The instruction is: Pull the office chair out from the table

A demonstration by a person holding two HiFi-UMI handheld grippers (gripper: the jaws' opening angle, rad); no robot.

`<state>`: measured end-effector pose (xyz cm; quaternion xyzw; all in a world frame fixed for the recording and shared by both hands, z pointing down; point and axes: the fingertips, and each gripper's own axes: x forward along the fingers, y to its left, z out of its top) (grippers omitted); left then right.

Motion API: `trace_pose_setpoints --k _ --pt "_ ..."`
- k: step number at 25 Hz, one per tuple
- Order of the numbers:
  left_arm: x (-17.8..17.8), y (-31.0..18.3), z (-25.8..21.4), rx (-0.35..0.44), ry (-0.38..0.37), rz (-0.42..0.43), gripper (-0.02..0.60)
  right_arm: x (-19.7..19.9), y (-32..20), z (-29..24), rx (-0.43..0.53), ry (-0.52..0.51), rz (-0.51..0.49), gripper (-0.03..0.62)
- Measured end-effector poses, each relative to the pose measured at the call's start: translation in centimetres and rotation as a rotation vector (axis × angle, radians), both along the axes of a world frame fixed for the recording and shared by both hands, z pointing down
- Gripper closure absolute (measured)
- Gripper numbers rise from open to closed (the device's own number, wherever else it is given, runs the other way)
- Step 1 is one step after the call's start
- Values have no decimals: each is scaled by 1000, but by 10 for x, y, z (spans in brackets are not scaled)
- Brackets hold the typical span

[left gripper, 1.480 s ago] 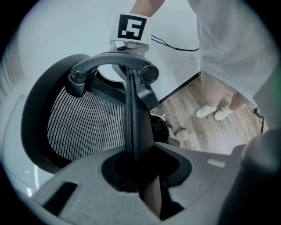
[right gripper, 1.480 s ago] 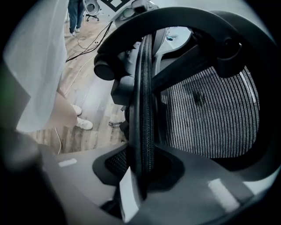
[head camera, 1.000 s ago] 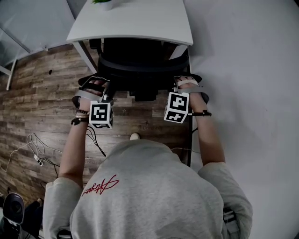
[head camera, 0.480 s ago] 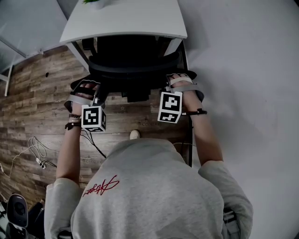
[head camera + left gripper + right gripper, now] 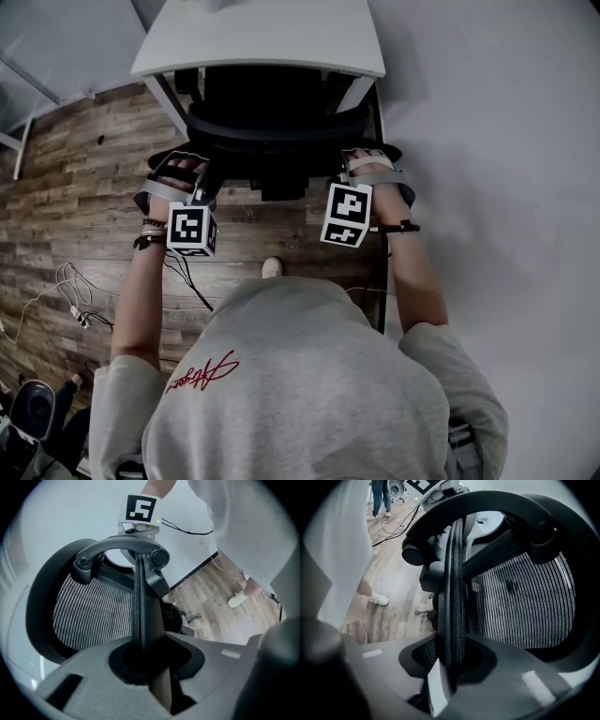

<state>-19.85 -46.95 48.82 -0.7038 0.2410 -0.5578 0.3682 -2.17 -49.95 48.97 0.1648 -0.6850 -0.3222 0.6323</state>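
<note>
The black office chair (image 5: 277,131) stands tucked under the white table (image 5: 262,37), its mesh back toward me. My left gripper (image 5: 197,178) is shut on the left rim of the chair back. My right gripper (image 5: 361,167) is shut on the right rim. In the left gripper view the rim (image 5: 140,602) runs upright between the jaws of the left gripper (image 5: 151,667), beside the mesh (image 5: 93,611). In the right gripper view the right gripper (image 5: 449,667) clamps the rim (image 5: 453,597) the same way, with the mesh (image 5: 520,606) to its right. The seat and wheels are mostly hidden.
A pale wall (image 5: 487,141) runs close along the chair's right side. Cables (image 5: 66,291) lie on the wood floor at the left. My shoe (image 5: 272,268) is behind the chair. Another person's legs (image 5: 382,494) stand far off.
The head view has swayed slightly. Both grippers stay clamped on the chair back, and the chair keeps its place under the table.
</note>
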Motion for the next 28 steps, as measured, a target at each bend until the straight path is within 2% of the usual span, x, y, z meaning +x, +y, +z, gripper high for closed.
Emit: trace_pose_setpoints --k 28 --pt "-2 0 1 -8 -5 -7 499 0 0 0 -9 0 -3 503"
